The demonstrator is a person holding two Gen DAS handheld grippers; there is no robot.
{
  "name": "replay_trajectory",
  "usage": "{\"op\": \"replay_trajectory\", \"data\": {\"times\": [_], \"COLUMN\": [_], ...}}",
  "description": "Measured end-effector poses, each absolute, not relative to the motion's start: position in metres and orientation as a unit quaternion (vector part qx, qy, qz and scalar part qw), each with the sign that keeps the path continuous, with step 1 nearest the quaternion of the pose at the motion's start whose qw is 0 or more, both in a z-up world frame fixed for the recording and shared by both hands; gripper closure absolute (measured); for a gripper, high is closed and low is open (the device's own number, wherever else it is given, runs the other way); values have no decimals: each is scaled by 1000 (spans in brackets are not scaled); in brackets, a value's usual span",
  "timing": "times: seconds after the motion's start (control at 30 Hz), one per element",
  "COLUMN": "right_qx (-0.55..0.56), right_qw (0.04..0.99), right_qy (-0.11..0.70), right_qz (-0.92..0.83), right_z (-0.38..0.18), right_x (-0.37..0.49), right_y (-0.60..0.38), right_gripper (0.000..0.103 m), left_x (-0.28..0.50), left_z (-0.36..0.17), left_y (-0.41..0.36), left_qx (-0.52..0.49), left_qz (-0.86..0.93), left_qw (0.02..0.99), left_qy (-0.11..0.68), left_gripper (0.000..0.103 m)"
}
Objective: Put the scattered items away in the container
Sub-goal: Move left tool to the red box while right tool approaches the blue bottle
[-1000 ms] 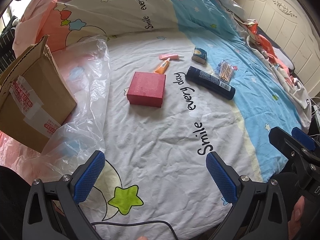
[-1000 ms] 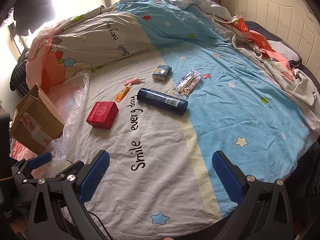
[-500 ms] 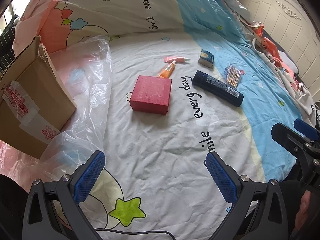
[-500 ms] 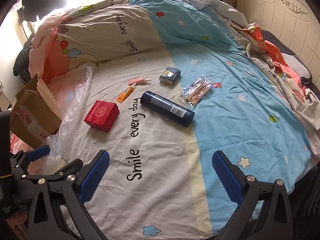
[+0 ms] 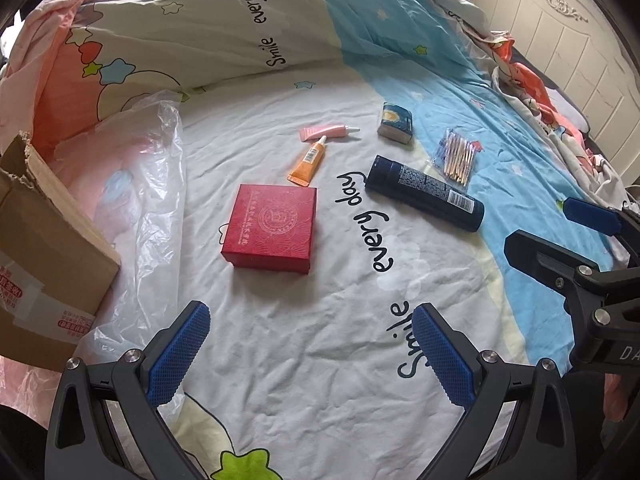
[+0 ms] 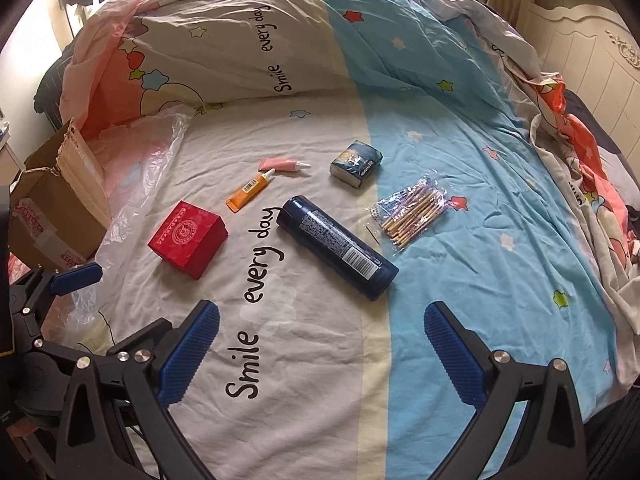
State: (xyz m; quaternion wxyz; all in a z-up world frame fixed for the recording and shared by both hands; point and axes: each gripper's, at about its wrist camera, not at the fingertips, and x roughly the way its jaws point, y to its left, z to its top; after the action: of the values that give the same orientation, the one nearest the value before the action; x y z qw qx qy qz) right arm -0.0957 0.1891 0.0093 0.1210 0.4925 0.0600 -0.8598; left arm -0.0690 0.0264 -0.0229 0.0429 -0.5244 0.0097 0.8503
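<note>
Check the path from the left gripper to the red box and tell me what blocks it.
Nothing visible does. The left gripper is open, and only bare sheet lies between it and the red box. The clear plastic bag and cardboard box sit off to the left, outside that line.

We see our right gripper spread wide above the printed sheet; beyond lie a dark blue cylindrical bottle, a red square box and a brown cardboard carton.
</note>
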Motion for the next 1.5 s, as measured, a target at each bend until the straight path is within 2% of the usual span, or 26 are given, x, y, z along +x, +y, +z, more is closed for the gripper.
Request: {"op": "replay_trajectory", "data": {"times": [0.47, 0.63, 0.8, 0.93, 1.2, 1.37, 1.5], "right_qx": [500, 498, 508, 523, 539, 547, 558], "right_qw": [152, 167, 182, 194, 215, 227, 225], "right_qy": [99, 135, 137, 134, 160, 183, 194], "right_qz": [-847, -840, -831, -819, -799, -784, -775], "right_z": [-3, -11, -22, -31, -43, -51, -62], "right_x": [-140, -151, -167, -180, -195, -200, -203], "right_y": [172, 162, 166, 170, 166, 160, 158], "right_gripper": [0, 1, 1, 5, 6, 12, 21], "left_x": [-104, -117, -129, -139, -149, -151, -151], "left_z": [-41, -46, -50, -55, -67, -74, -77], "left_y": [17, 11, 21, 25, 26, 26, 26], "left_qx": [-541, -544, -540, -541, -547, -550, -548], "left_qz": [840, 838, 840, 840, 836, 834, 835], "left_qw": [44, 44, 48, 46, 38, 31, 25], "left_qy": [-4, -16, 7, 17, 26, 33, 41], "left_gripper": [0, 0, 0, 0, 0, 0, 0]}}
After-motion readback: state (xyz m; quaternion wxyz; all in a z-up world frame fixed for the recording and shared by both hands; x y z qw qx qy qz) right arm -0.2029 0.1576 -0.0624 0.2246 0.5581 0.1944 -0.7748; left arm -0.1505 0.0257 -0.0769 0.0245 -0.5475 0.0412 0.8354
